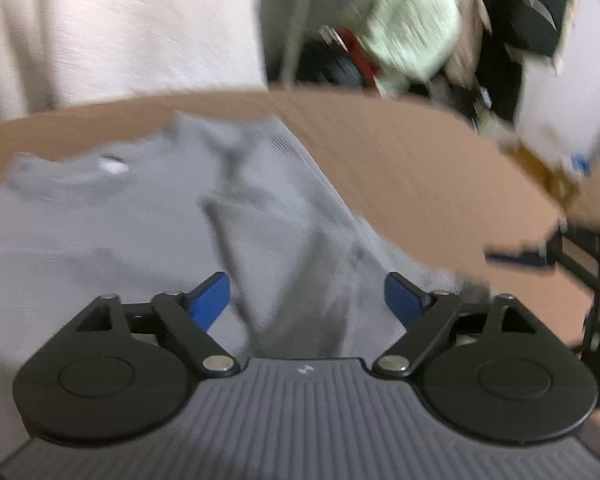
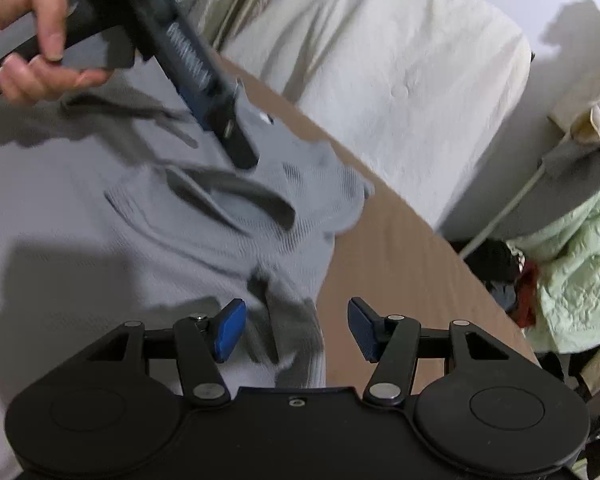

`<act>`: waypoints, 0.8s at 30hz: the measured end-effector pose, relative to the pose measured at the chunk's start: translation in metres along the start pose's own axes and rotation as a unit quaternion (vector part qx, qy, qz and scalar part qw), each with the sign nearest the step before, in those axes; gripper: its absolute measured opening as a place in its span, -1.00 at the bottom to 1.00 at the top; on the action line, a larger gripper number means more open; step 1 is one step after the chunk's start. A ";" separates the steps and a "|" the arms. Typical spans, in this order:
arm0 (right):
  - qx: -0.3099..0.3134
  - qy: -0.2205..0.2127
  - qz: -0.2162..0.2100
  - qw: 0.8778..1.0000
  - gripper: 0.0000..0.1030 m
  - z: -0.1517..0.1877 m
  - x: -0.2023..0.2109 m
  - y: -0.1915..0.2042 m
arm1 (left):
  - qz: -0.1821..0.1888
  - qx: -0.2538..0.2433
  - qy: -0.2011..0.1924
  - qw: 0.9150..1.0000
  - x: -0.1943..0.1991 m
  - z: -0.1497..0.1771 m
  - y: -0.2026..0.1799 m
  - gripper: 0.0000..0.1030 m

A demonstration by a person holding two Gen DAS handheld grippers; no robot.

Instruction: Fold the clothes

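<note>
A grey knit top [image 1: 140, 232] lies spread on a brown table [image 1: 420, 184], its collar with a white label [image 1: 112, 166] toward the far side. My left gripper [image 1: 306, 300] hovers over a creased fold of the top, blue pads wide apart, open, gripping nothing. In the right wrist view my right gripper [image 2: 296, 334] stands open over the top's edge [image 2: 292, 328], a ridge of cloth lying between the pads without being pressed. A hand [image 2: 32, 40] holds the left gripper [image 2: 240, 148] above the collar area. The picture is blurred.
A white bed cover [image 2: 400, 80] lies beyond the table's far edge. A light green quilted jacket [image 2: 580, 272] hangs at the right over dark clutter [image 2: 500, 272]. Bare brown tabletop [image 2: 400, 280] runs right of the garment.
</note>
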State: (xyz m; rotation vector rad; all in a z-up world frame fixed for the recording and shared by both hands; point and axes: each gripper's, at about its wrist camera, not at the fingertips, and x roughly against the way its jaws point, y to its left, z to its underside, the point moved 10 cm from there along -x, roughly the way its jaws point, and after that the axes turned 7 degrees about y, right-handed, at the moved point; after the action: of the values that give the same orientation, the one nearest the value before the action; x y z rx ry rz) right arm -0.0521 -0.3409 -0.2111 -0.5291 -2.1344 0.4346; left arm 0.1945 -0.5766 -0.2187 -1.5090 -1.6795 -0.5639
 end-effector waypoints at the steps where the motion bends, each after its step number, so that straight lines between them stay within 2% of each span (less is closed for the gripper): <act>1: -0.007 0.004 -0.003 1.000 0.19 -0.001 -0.004 0.000 | -0.024 -0.015 0.021 0.999 -0.014 0.005 0.000 0.74; 2: -0.013 0.007 -0.007 1.000 0.19 -0.002 -0.007 0.000 | -0.061 -0.015 0.030 0.998 -0.024 0.009 0.006 0.34; 3: -0.020 0.011 -0.010 1.000 0.18 -0.003 -0.011 0.000 | -0.079 0.010 0.022 0.997 -0.023 0.011 0.016 -0.12; 4: -0.026 0.014 -0.014 0.999 0.17 -0.004 -0.015 0.001 | -0.069 0.045 0.008 0.997 -0.018 0.011 0.025 -0.32; 5: -0.035 0.017 -0.012 0.999 0.15 -0.005 -0.019 0.000 | -0.049 0.087 -0.008 0.995 -0.010 0.012 0.034 -0.78; 6: -0.045 0.020 -0.011 0.999 0.07 -0.006 -0.024 0.000 | -0.025 0.134 -0.029 0.990 0.002 0.012 0.045 -0.84; 7: -0.068 0.020 -0.002 0.997 -0.04 -0.005 -0.024 -0.007 | -0.016 0.177 -0.058 0.982 0.018 0.013 0.057 -0.84; 8: -0.092 0.020 0.007 0.996 -0.17 -0.004 -0.025 -0.014 | -0.022 0.218 -0.089 0.972 0.033 0.016 0.072 -0.77; 10: -0.152 0.022 0.018 0.988 -0.17 0.000 -0.026 -0.032 | -0.037 0.310 -0.116 0.943 0.053 0.036 0.099 -0.29; 11: -0.188 0.025 0.021 0.982 -0.17 0.003 -0.027 -0.043 | -0.034 0.335 -0.112 0.935 0.056 0.046 0.105 0.11; 12: -0.217 0.032 0.024 0.975 -0.17 0.007 -0.029 -0.053 | -0.021 0.340 -0.097 0.935 0.055 0.054 0.105 0.13; 14: -0.225 0.037 0.014 0.973 -0.17 0.011 -0.030 -0.055 | -0.003 0.341 -0.071 0.937 0.055 0.067 0.102 0.13; 17: -0.237 0.045 -0.001 0.971 -0.17 0.016 -0.031 -0.057 | -0.007 0.299 -0.073 0.951 0.064 0.058 0.092 0.17; 21: -0.197 0.010 -0.001 0.980 -0.09 0.010 -0.011 -0.038 | 0.004 0.231 -0.082 0.970 0.065 0.008 0.091 0.28; 24: -0.175 0.003 -0.013 0.984 -0.09 0.001 -0.021 -0.034 | -0.001 0.168 -0.071 0.983 0.047 -0.041 0.090 0.28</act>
State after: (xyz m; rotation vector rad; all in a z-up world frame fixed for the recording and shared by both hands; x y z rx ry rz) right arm -0.0487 -0.3810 -0.2096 -0.6978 -2.2199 0.0389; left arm 0.2927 -0.5618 -0.1730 -1.3257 -1.7806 -0.1614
